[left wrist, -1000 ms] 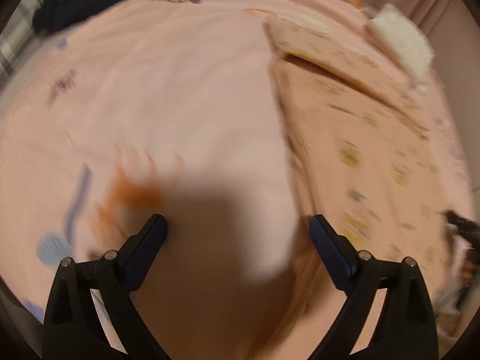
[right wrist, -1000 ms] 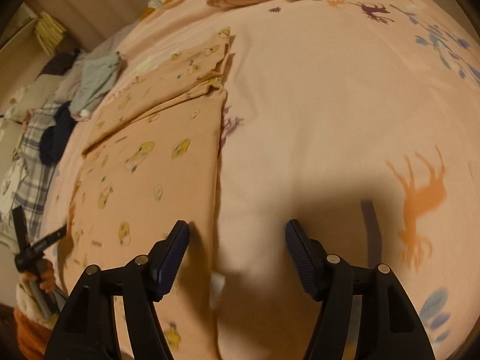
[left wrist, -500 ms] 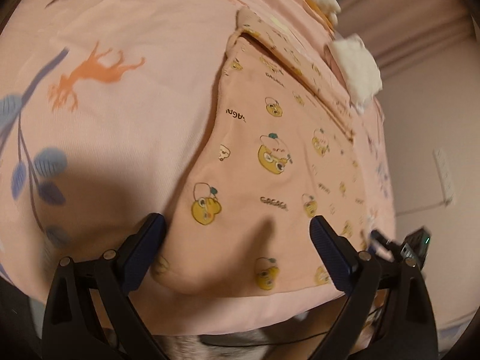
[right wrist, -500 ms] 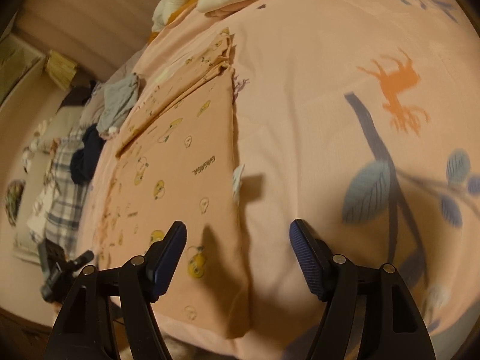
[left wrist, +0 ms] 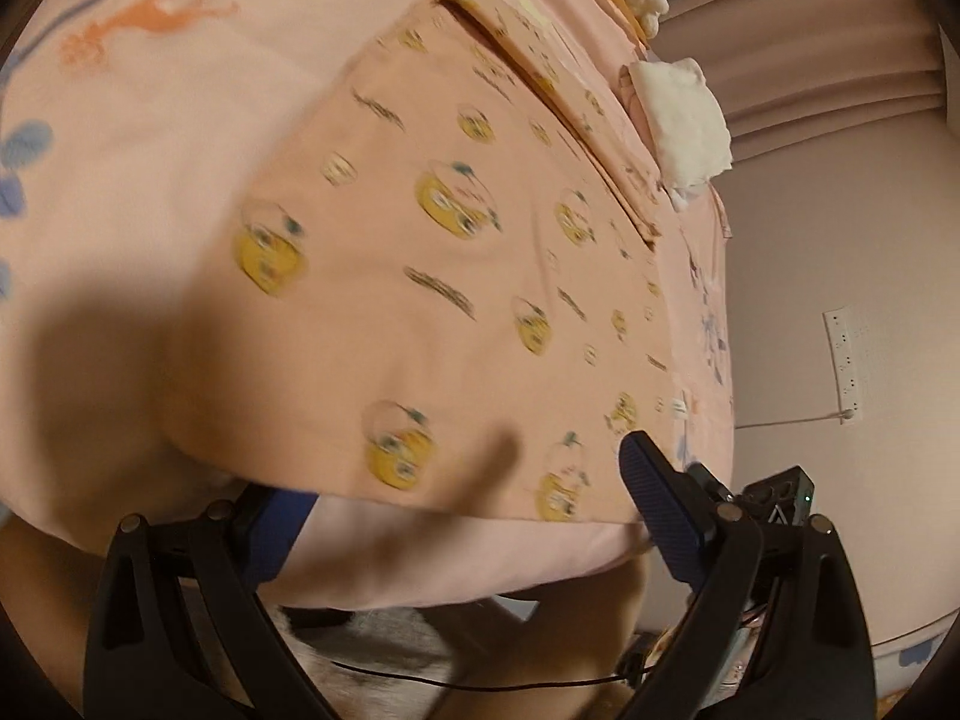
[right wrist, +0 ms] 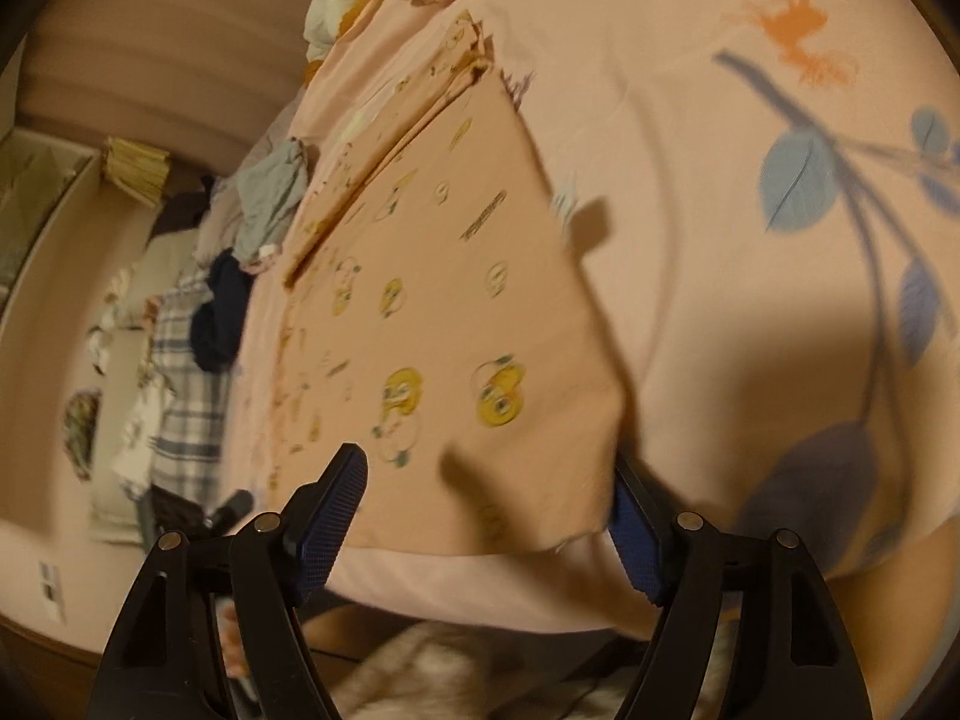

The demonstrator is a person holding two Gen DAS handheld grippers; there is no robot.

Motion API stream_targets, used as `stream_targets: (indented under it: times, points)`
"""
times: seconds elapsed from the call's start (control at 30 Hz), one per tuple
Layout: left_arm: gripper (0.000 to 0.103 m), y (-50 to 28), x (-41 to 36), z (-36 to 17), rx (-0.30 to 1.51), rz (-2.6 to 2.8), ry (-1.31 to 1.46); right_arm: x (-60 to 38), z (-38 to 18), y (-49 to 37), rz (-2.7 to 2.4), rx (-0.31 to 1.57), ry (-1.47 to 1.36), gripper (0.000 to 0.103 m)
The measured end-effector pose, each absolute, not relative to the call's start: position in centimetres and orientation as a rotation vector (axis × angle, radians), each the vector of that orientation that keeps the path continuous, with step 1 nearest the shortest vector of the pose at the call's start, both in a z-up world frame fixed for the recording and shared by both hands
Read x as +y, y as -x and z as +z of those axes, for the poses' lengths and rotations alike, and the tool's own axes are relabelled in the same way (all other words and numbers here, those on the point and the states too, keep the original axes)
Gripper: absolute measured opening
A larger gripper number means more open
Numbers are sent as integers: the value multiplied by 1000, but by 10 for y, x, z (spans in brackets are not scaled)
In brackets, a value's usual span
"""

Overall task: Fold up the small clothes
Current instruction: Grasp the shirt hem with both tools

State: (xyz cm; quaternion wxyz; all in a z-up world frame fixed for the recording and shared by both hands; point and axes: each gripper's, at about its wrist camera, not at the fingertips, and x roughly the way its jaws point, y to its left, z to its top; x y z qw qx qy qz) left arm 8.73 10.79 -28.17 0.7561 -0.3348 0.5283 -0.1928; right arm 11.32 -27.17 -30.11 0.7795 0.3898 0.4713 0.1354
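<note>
A bed (left wrist: pixel 180 192) covered in a pale pink sheet printed with blue leaves and an orange deer fills both wrist views, and on it a peach garment (left wrist: pixel 456 276) patterned with yellow cartoon faces is laid flat, its near hem lying along the mattress edge closest to the cameras. A second piece of the same print (right wrist: pixel 420 96) is seen at the far end of the garment, with folded white cloths (left wrist: pixel 684 120) beyond it. A heap of other clothes, among them a grey piece (right wrist: pixel 270 198), a dark navy one (right wrist: pixel 222 312) and a checked one (right wrist: pixel 186 408), is seen along the bed's far side in the right wrist view. The left gripper (left wrist: pixel 462 510) is held at the hem with its fingers spread wide, one tip hidden under the overhanging cloth and the other beside the garment's corner, nothing being clamped. The right gripper (right wrist: pixel 486 522) is likewise held at the hem, its jaws having just been opening, one finger beside the cloth and the other partly behind its corner, nothing gripped between them. A white wall socket strip (left wrist: pixel 843 372) with a cable is visible beyond the bed.
</note>
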Motion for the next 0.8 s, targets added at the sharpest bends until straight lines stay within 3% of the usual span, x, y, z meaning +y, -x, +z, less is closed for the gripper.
stream_targets:
  times: [0.2,0.37,0.5,0.57,0.63,0.8]
  points:
    - [95,-101,92,-276,1075,-346,639,-254,-300,-117,314,1012,-890,80]
    - [77,-114,92,-279,1072,-265,604,-251,-303,-129,319,1001,-916,77]
    - [59,-109,102,-284,1051,-232,628,-258,-307,-126,294,995,-920,61]
    - [44,-106,105,-285,1047,-214,610,-261,-310,-123,275,997,-908,46]
    - [20,-104,109,-288,1059,-167,598,-265,-313,-120,253,1004,-884,29]
    - [12,-108,113,-289,1088,-117,615,-265,-313,-116,230,991,-837,21]
